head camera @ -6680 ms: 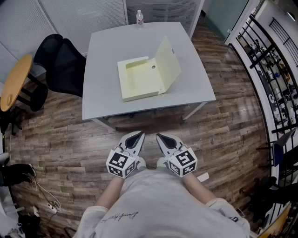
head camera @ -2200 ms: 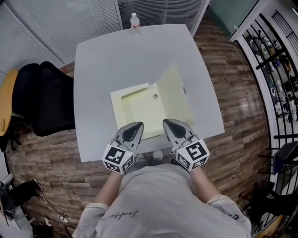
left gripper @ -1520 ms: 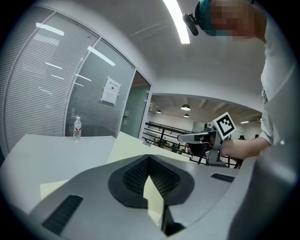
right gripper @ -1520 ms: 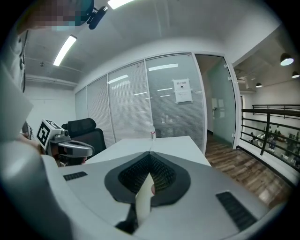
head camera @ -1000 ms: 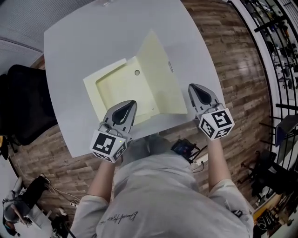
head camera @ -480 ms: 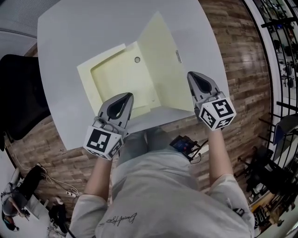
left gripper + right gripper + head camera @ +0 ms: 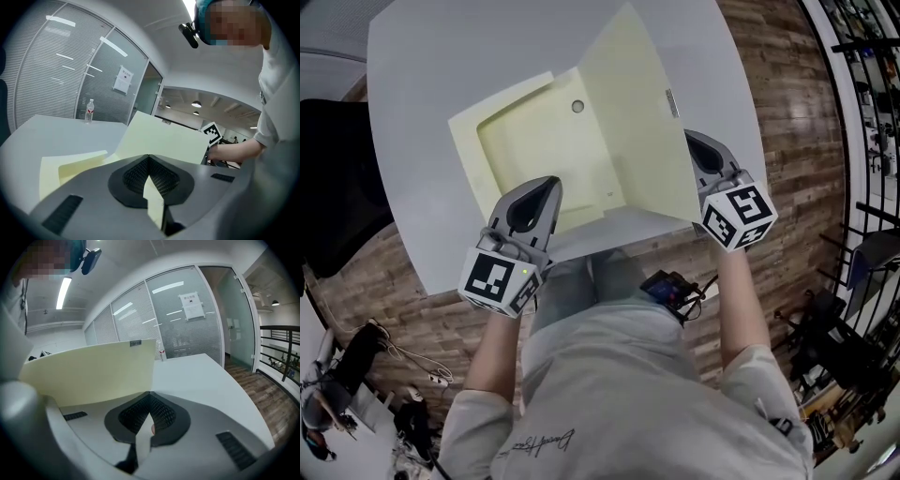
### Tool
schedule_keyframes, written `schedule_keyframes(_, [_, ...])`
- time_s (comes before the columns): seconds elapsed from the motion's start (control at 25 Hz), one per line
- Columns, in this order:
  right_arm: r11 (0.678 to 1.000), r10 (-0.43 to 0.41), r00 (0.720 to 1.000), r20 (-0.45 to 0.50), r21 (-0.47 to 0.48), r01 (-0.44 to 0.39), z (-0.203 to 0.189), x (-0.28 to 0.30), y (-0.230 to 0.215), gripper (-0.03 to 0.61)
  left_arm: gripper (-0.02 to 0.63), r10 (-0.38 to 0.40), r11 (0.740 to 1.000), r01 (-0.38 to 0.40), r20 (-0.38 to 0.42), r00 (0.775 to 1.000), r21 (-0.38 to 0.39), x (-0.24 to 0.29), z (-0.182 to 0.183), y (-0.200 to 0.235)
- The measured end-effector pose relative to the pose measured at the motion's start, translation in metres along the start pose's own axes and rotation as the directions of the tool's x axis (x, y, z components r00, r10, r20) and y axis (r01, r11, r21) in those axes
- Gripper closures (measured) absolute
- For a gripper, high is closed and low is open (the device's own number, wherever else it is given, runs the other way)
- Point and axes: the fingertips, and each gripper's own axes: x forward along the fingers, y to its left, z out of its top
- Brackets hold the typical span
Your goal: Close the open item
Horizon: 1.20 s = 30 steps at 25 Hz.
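A pale yellow box file lies open on the grey table (image 7: pixel 422 234). Its shallow tray (image 7: pixel 534 150) lies flat and its lid (image 7: pixel 633 122) stands tilted up on the right. My left gripper (image 7: pixel 549 183) hovers shut over the tray's near edge, with nothing between its jaws. My right gripper (image 7: pixel 694 141) is shut too and sits just outside the lid's right face, near its lower corner. In the left gripper view the lid (image 7: pixel 164 140) rises ahead beyond the gripper (image 7: pixel 149 157). In the right gripper view the lid's outer face (image 7: pixel 93 376) fills the left, close to the gripper (image 7: pixel 150 393).
A water bottle (image 7: pixel 88 111) stands at the table's far edge. A black chair (image 7: pixel 328 187) is to the table's left. Wood floor (image 7: pixel 787 112) and a black railing (image 7: pixel 872 84) lie to the right. Cables (image 7: pixel 403 361) trail on the floor at the lower left.
The person has walked up to the table. The left gripper has come over the tray's near edge, and the right gripper has swung round to the lid's outer side and closer to it.
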Motion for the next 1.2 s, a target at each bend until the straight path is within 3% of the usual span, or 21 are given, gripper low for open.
schedule_keyframes(0.44, [0.993, 0.113, 0.993, 0.024, -0.023, -0.113, 0.02, 0.003, 0.034, 0.566, 0.606, 0.038, 0.999, -0.038, 0.02, 0.999, -0.007, -0.011, 0.003, 0.001])
schedule_keyframes(1.2, [0.964, 0.24, 0.968, -0.072, -0.099, -0.246, 0.021, 0.038, 0.115, 0.566, 0.604, 0.196, 0.98, -0.192, 0.077, 0.978, -0.057, -0.071, -0.004, 0.046])
